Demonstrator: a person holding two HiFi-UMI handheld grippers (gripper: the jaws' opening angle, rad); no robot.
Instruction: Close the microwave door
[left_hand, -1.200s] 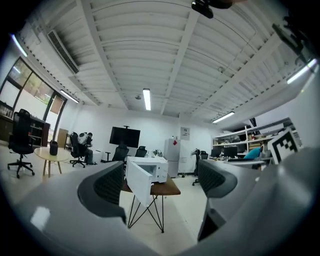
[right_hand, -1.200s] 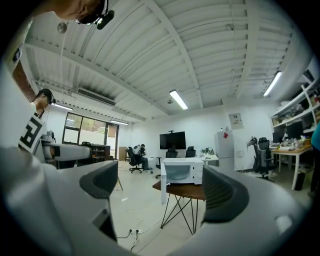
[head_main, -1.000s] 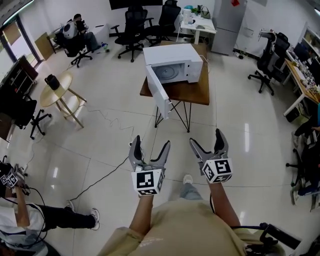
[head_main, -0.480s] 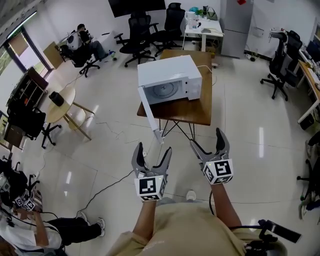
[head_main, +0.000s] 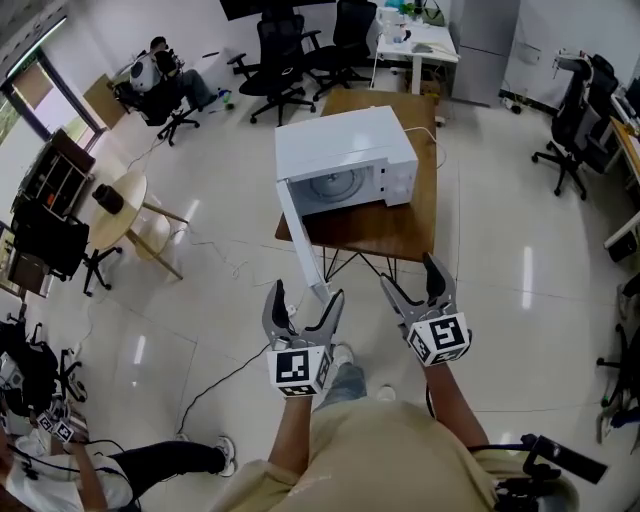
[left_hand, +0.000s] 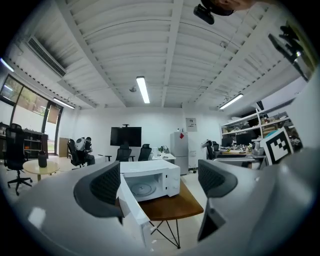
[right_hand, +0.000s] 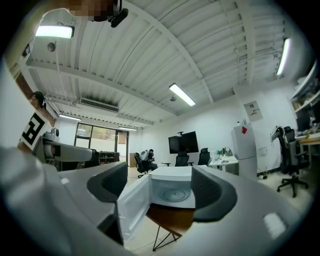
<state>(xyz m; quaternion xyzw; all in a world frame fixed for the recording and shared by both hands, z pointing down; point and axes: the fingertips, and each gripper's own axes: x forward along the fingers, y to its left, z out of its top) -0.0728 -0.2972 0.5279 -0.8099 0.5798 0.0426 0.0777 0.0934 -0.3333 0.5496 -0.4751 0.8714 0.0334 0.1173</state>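
Note:
A white microwave (head_main: 350, 150) stands on a small wooden table (head_main: 395, 232), and its door (head_main: 300, 240) hangs wide open toward me on its left side. Both grippers are held up in front of the person, short of the table's near edge. My left gripper (head_main: 303, 295) is open and empty, just before the door's outer edge. My right gripper (head_main: 408, 275) also shows its jaws apart with nothing in them, to the right of the door. The left gripper view frames the microwave (left_hand: 150, 181) and door (left_hand: 131, 212) between its jaws; the right gripper view shows the door (right_hand: 131, 207) too.
A round side table (head_main: 118, 200) with a dark object stands to the left. Office chairs (head_main: 275, 50) and a seated person (head_main: 152, 68) are at the back, a white desk (head_main: 415, 42) behind the microwave. A cable (head_main: 215, 375) runs over the tiled floor.
The person has walked forward, so the microwave and table now lie much nearer the grippers. Both grippers keep their pose ahead of the body with their jaws apart.

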